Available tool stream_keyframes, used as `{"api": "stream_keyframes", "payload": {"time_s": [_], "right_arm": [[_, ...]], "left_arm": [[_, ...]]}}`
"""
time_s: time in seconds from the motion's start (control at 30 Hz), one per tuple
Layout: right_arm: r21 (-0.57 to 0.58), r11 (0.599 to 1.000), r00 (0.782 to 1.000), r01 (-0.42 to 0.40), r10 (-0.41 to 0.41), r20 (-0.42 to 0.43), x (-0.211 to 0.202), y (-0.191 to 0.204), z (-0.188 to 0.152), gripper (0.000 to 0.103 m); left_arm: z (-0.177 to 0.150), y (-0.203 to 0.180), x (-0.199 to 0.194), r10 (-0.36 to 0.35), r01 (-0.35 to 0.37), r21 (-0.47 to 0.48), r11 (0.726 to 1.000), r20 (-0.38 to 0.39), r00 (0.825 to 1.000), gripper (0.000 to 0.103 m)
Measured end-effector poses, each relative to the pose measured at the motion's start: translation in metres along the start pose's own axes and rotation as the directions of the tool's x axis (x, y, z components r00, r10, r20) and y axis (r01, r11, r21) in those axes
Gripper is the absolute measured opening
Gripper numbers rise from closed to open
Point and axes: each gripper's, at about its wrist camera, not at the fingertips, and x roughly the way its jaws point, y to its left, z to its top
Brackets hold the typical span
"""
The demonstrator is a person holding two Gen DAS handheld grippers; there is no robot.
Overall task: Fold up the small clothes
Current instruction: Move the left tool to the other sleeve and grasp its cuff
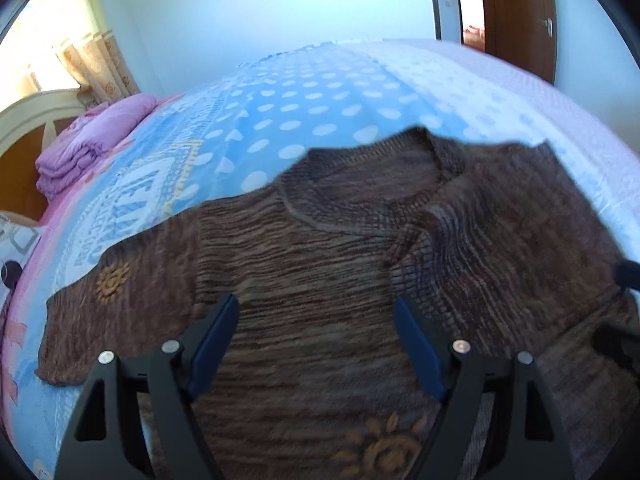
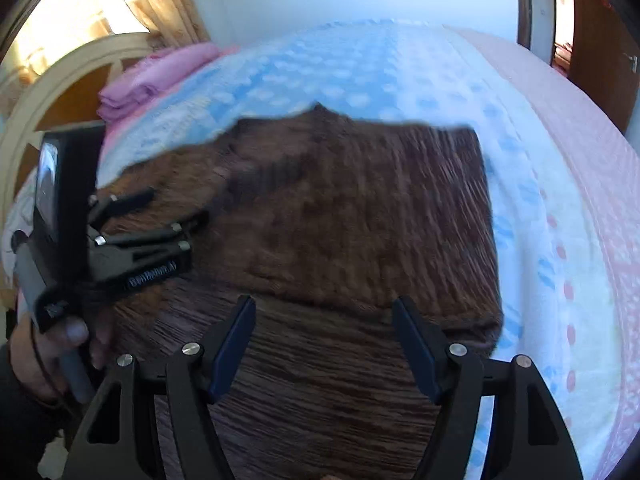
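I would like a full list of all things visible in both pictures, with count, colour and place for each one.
sweater: one, brown knit with orange suns, spread on bed, one side folded over
bedcover: one, blue with white dots, under sweater
folded blanket: one, pink-purple, by headboard
headboard: one, cream and wood, far left
curtain: one, beige, at window
door: one, brown, far right
left hand-held gripper: one, black, blue pads, open above sweater
right hand-held gripper: one, black, open above sweater
hand: one, holds left grip
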Motion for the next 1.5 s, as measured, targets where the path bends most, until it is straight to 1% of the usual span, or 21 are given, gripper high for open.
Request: {"api": "stream_keyframes", "payload": {"time_s": [0.03,0.1,0.2,0.3,0.37,0.43,0.53,0.57,0.63,0.73,0.77,0.8,0.9,0.93,1.07,1.13,1.17,1.2,1.27,1.33,1.5], "right_arm": [[-0.017,1.000,1.000,0.010,-0.010,0.008,0.001,0.005,0.005,0.071],[-0.019,1.000,1.000,-0.007,0.008,0.004,0.008,0.011,0.014,0.071],[-0.034,0.998,0.998,-0.049,0.047,-0.043,0.031,0.025,0.019,0.071],[-0.054,0.996,0.994,-0.073,0.068,-0.089,0.048,0.039,0.011,0.072],[-0.101,0.994,0.997,-0.052,0.046,-0.062,0.048,0.048,0.006,0.073],[-0.127,0.990,0.996,-0.067,0.060,-0.064,0.044,0.055,0.002,0.073],[-0.140,0.988,0.998,-0.066,0.063,-0.027,0.036,0.059,0.007,0.073],[-0.127,0.990,0.998,-0.062,0.063,0.008,0.031,0.059,0.010,0.073],[-0.100,0.992,0.996,-0.083,0.086,0.024,0.032,0.057,0.017,0.073],[-0.115,0.988,0.994,-0.104,0.100,-0.038,0.050,0.066,0.014,0.073],[-0.129,0.984,0.991,-0.122,0.113,-0.070,0.056,0.070,0.010,0.073],[-0.154,0.981,0.991,-0.115,0.104,-0.079,0.060,0.076,0.005,0.073],[-0.268,0.963,1.000,-0.014,0.006,-0.030,0.059,0.093,-0.007,0.074],[-0.285,0.959,1.000,0.002,-0.007,-0.016,0.059,0.096,-0.010,0.076],[-0.288,0.958,1.000,0.002,-0.005,-0.008,0.061,0.097,-0.012,0.080],[-0.286,0.958,1.000,0.001,-0.003,-0.005,0.061,0.097,-0.013,0.080],[-0.287,0.958,1.000,0.004,-0.005,-0.002,0.061,0.097,-0.013,0.080],[-0.289,0.957,1.000,0.005,-0.005,-0.002,0.061,0.097,-0.013,0.080],[-0.290,0.957,1.000,0.008,-0.008,0.002,0.059,0.095,-0.014,0.080],[-0.291,0.957,1.000,0.011,-0.010,0.006,0.060,0.097,-0.014,0.080],[-0.293,0.956,1.000,0.018,-0.014,0.015,0.059,0.096,-0.015,0.080]], "left_arm": [[-0.001,0.009,-0.009,-0.007,0.007,-0.011,1.000,0.011,1.000,0.083],[-0.004,0.026,-0.022,0.009,-0.008,-0.020,1.000,0.028,1.000,0.086],[-0.014,0.065,-0.035,0.039,-0.038,-0.053,0.998,0.028,0.999,0.090],[-0.032,0.113,-0.042,0.093,-0.093,-0.094,0.991,0.003,0.996,0.090],[-0.045,0.140,-0.043,0.130,-0.131,-0.121,0.984,-0.011,0.991,0.090],[-0.059,0.166,-0.045,0.168,-0.169,-0.145,0.975,-0.025,0.986,0.090],[-0.079,0.201,-0.040,0.235,-0.241,-0.188,0.952,-0.057,0.970,0.090],[-0.086,0.215,-0.038,0.248,-0.259,-0.214,0.942,-0.075,0.966,0.090],[-0.097,0.239,-0.035,0.263,-0.281,-0.269,0.921,-0.103,0.959,0.090],[-0.112,0.269,-0.029,0.291,-0.322,-0.339,0.884,-0.139,0.946,0.090],[-0.114,0.276,-0.026,0.284,-0.319,-0.358,0.878,-0.147,0.948,0.090],[-0.117,0.284,-0.024,0.271,-0.310,-0.383,0.870,-0.152,0.950,0.090],[-0.121,0.297,-0.016,0.213,-0.264,-0.451,0.853,-0.161,0.964,0.088],[-0.121,0.299,-0.014,0.186,-0.239,-0.475,0.847,-0.155,0.970,0.088],[-0.117,0.305,-0.005,0.111,-0.161,-0.585,0.795,-0.119,0.987,0.085],[-0.115,0.304,0.001,0.095,-0.148,-0.614,0.775,-0.118,0.988,0.081],[-0.113,0.302,0.006,0.083,-0.145,-0.619,0.772,-0.129,0.988,0.079],[-0.111,0.299,0.011,0.083,-0.153,-0.618,0.771,-0.141,0.987,0.077],[-0.106,0.294,0.015,0.124,-0.190,-0.604,0.774,-0.150,0.981,0.077],[-0.102,0.293,0.019,0.140,-0.205,-0.599,0.774,-0.155,0.978,0.077],[-0.099,0.298,0.025,0.156,-0.224,-0.621,0.751,-0.162,0.974,0.075]]}}
